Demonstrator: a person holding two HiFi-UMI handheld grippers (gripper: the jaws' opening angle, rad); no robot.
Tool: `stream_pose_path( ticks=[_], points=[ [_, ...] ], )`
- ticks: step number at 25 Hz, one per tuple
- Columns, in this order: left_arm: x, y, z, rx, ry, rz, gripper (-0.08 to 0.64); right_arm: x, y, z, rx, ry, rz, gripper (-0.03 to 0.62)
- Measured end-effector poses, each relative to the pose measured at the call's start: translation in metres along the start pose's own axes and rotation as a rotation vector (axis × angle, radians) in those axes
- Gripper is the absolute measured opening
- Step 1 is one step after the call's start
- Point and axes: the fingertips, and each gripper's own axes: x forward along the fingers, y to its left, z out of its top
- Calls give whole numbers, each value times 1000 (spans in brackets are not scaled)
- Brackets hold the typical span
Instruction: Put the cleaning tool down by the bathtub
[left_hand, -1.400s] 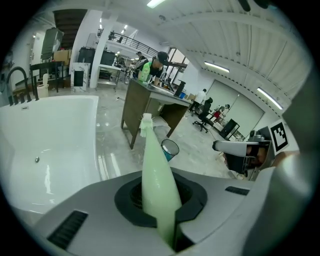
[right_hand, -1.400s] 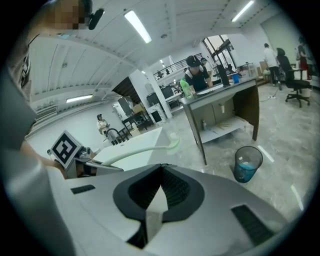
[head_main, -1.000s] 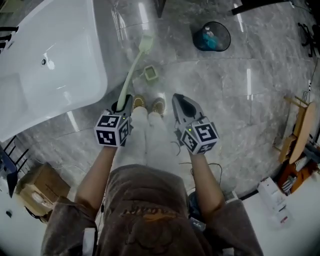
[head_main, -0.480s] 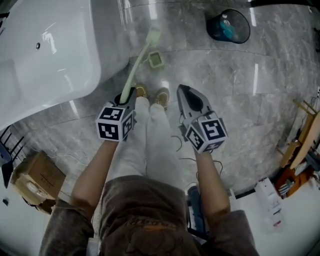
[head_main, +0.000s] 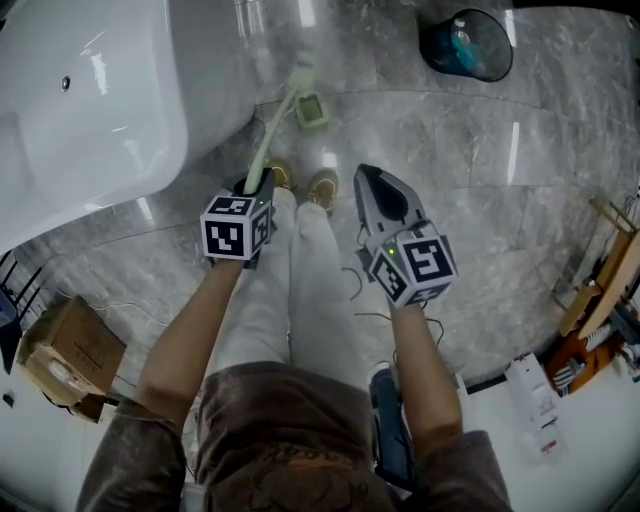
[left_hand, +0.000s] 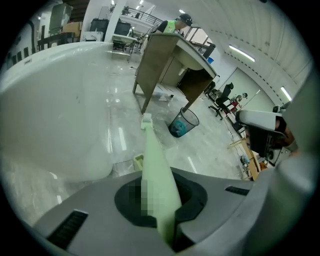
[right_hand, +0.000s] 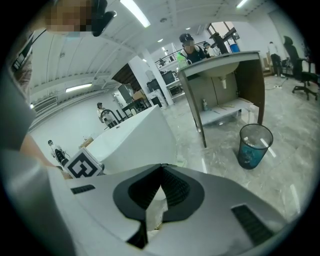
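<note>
The cleaning tool (head_main: 272, 132) is a pale green long-handled brush. My left gripper (head_main: 253, 186) is shut on the brush's handle (left_hand: 152, 165), and the brush slants forward and down over the floor. Its head (head_main: 302, 72) hangs beside a small green square holder (head_main: 312, 110) on the floor. The white bathtub (head_main: 90, 100) fills the upper left, its rounded end just left of the brush. My right gripper (head_main: 363, 175) is level with the left one, shut and empty, its tips (right_hand: 161, 166) meeting.
A wire bin (head_main: 466, 45) with blue contents stands at the far right. A wooden vanity (left_hand: 165, 65) is beyond the tub. A cardboard box (head_main: 70, 355) lies at left, wooden items (head_main: 600, 280) at right. The person's shoes (head_main: 322, 187) stand between the grippers.
The left gripper has edged forward with the brush, bringing its head closer to the green holder by the tub's end. The right gripper has hardly moved.
</note>
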Motion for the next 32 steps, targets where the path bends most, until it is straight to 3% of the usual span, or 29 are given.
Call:
stream_pose_path(
  ticks=[9,22,32],
  points=[
    [47,2,-12,-91,61,14,9,2,-3,-2,-1,17,16,0],
    [100,21,-46,-197,269,82,9,6,-17,-8,22,44,31,0],
    [128,10,-48,-300,362,66,9,12,-29,-10,21,67,56,0]
  ],
)
